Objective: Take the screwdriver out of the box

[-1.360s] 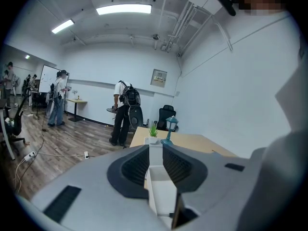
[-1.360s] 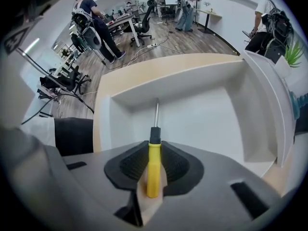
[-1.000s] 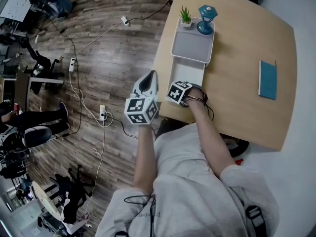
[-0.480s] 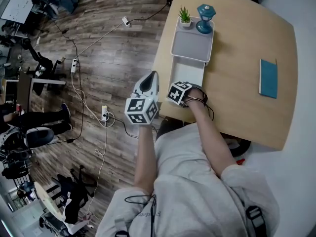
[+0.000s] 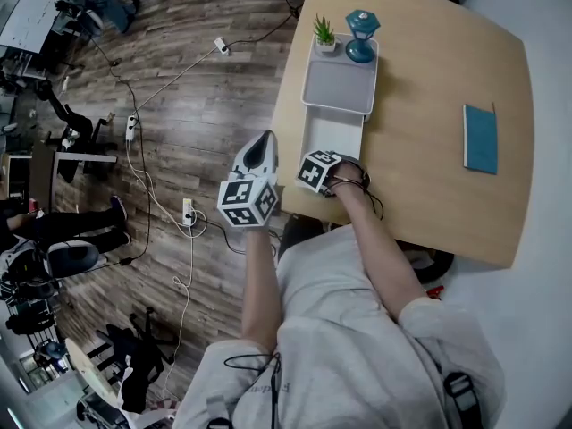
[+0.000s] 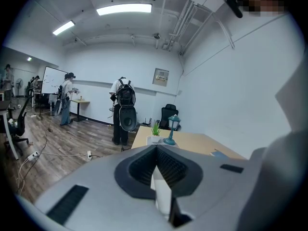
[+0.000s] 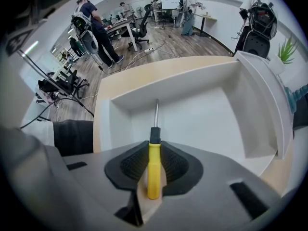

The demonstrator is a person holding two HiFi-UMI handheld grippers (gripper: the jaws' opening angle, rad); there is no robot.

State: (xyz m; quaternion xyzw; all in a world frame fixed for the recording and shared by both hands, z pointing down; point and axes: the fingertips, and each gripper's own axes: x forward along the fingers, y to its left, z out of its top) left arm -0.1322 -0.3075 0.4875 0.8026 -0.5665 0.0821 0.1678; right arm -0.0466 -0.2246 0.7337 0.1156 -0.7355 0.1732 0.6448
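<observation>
Screwdriver (image 7: 153, 167): yellow handle pinched between the right gripper (image 7: 154, 150) jaws, shaft pointing into the white box (image 7: 207, 114); whether the tip touches the floor is unclear. In the head view the cube hides it. Left gripper (image 6: 156, 153): jaws pressed together, empty, beside the table (image 5: 429, 79). Beyond the box: tray (image 5: 338, 86), plant (image 5: 323, 32), lamp (image 5: 361, 34); book (image 5: 480, 138) well apart.

You're holding a screwdriver (image 7: 153, 167) whose glossy yellow plastic handle and bright metal shaft are showing against ribbed, matt black fingers (image 7: 176, 165). The box (image 7: 211, 119) is looking smooth, matt white; the worktop (image 5: 429, 141) pale, smooth wood; the floor (image 5: 206, 70) darker wood planking.
</observation>
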